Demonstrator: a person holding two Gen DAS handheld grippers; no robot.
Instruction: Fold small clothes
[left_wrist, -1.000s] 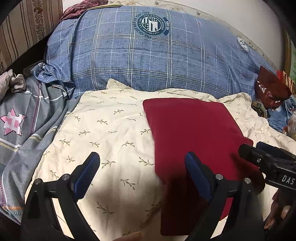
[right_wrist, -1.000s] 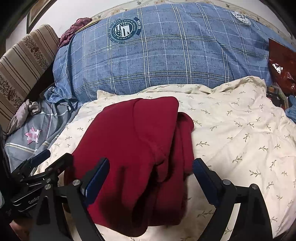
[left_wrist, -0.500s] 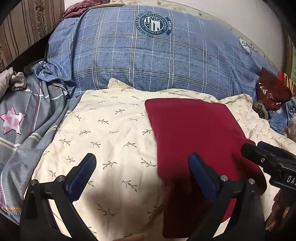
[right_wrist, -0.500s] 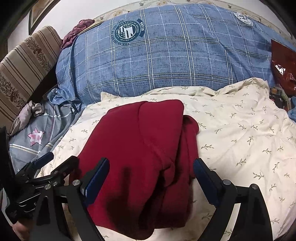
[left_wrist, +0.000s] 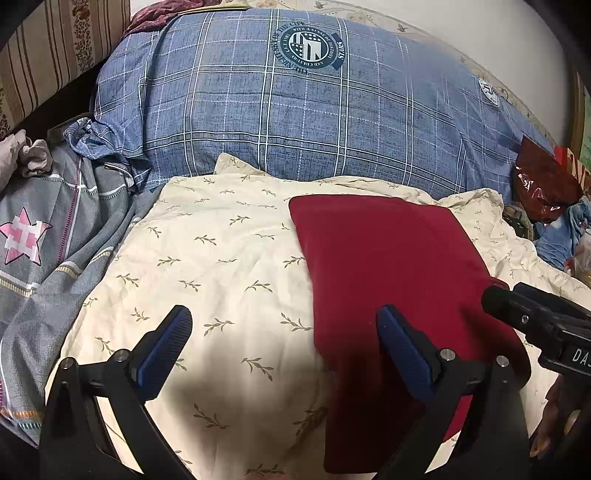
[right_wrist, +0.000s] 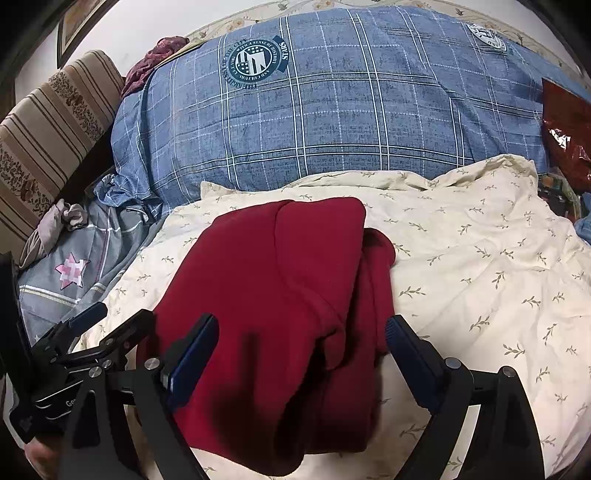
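A dark red garment (left_wrist: 388, 266) lies folded on a cream leaf-print quilt (left_wrist: 221, 258). In the right wrist view the garment (right_wrist: 280, 295) shows a smooth top layer with a bunched fold along its right side. My left gripper (left_wrist: 282, 332) is open and empty, hovering over the garment's near left edge; its right finger is above the red cloth. My right gripper (right_wrist: 301, 343) is open and empty above the garment's near end. Each gripper shows in the other's view: the right gripper (left_wrist: 535, 321) and the left gripper (right_wrist: 92, 332).
A big blue plaid pillow (left_wrist: 295, 110) lies behind the quilt. A grey star-print sheet (left_wrist: 44, 240) is at the left, a striped cushion (right_wrist: 48, 140) beyond it. A red shiny packet (left_wrist: 543, 184) and blue cloth sit at the right edge.
Both grippers have drawn back slightly from the garment and risen a little. The garment has not moved. Both stay open.
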